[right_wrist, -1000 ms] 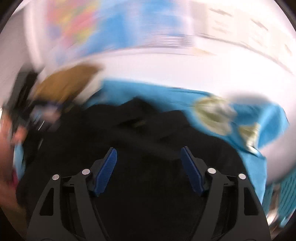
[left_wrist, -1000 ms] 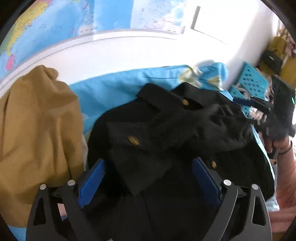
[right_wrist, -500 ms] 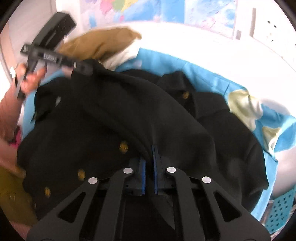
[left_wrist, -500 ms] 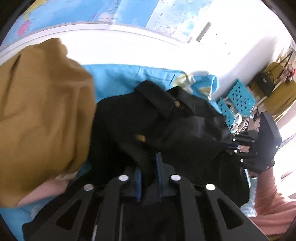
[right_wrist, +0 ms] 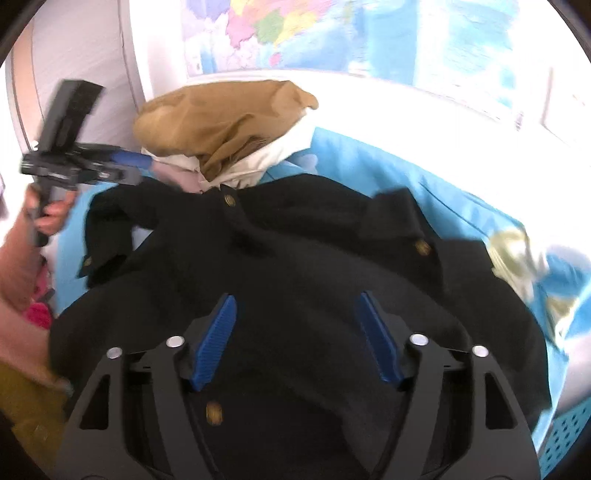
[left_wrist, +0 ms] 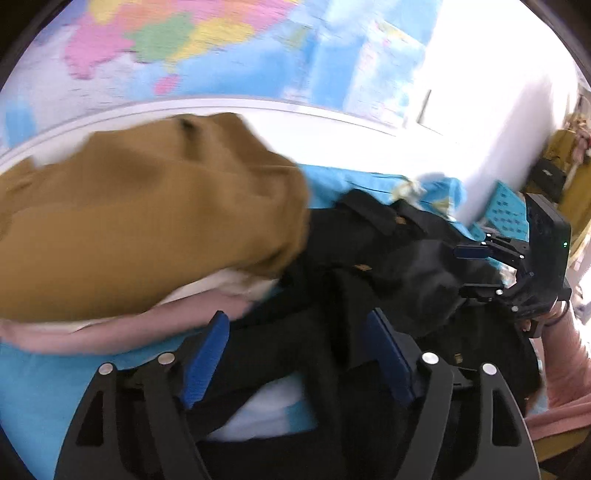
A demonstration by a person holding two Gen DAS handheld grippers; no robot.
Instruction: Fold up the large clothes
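Two tools are in your hands, both spread wide above the same black coat (right_wrist: 295, 266). Starting at your left, your left tool (left_wrist: 295, 350) has just been opening; its blue pads (left_wrist: 207, 354) stand apart with dark cloth lying loose between them, not pinched. Beside it a mustard-brown garment (left_wrist: 140, 221) is heaped on pale folded clothes. The coat, with brass buttons (right_wrist: 229, 199), lies rumpled on a light-blue sheet (right_wrist: 443, 206), its collar toward the wall map (right_wrist: 295, 29). Over its right half your right tool (right_wrist: 297, 336) has just been opening too, pads clear of the fabric below. A blue perforated basket (left_wrist: 506, 214) sits beyond.
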